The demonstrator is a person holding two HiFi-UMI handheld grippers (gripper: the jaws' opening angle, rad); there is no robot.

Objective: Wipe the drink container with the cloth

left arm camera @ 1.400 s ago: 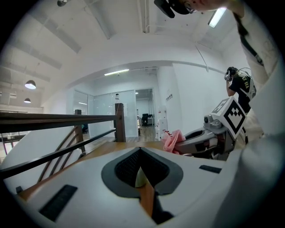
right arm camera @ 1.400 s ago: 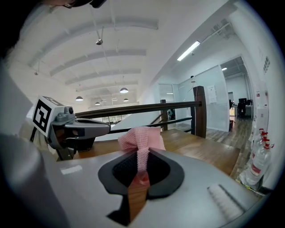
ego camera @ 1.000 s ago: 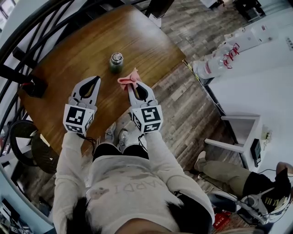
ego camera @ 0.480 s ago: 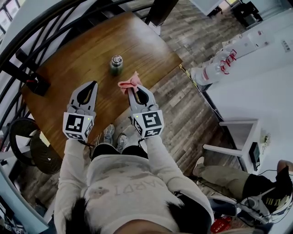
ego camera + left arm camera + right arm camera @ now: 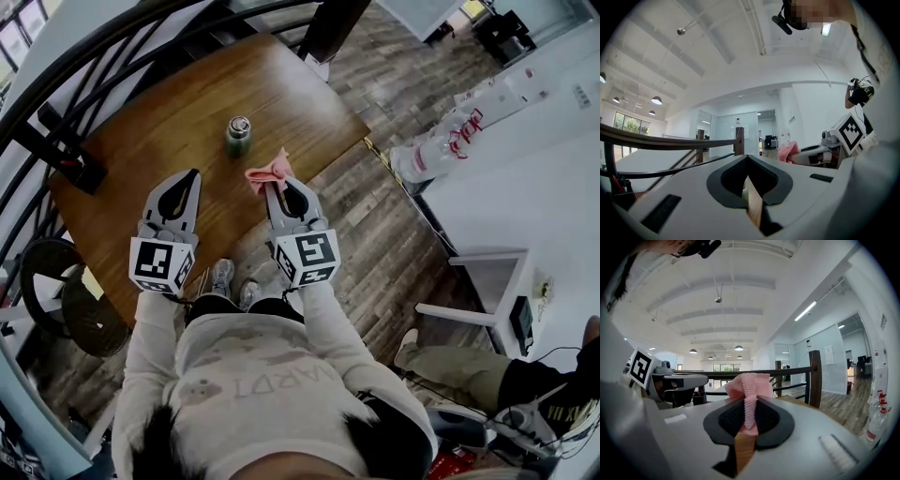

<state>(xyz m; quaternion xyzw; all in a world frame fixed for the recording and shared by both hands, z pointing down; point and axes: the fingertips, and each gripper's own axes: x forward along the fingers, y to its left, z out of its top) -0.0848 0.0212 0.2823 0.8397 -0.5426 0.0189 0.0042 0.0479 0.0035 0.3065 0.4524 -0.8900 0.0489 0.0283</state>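
Note:
A small green drink can (image 5: 238, 135) with a silver top stands upright on the wooden table (image 5: 169, 112). My right gripper (image 5: 275, 184) is shut on a pink cloth (image 5: 266, 170), which bunches out past the tips, just right of and nearer than the can. In the right gripper view the pink cloth (image 5: 749, 394) is pinched between the jaws and fans out above them. My left gripper (image 5: 186, 178) is shut and empty, hovering over the table left of the can. The can is hidden in both gripper views.
A dark object (image 5: 73, 165) sits at the table's left edge. A black curved railing (image 5: 56, 66) runs along the far left. A dark stool (image 5: 52, 281) stands below left. Bottles (image 5: 441, 131) lie beside a white counter (image 5: 525, 141) at right. Another person's leg (image 5: 469, 370) rests on the floor.
Both grippers have drawn slightly back toward me and away from the can, the right one keeping the pink cloth. The can has not moved.

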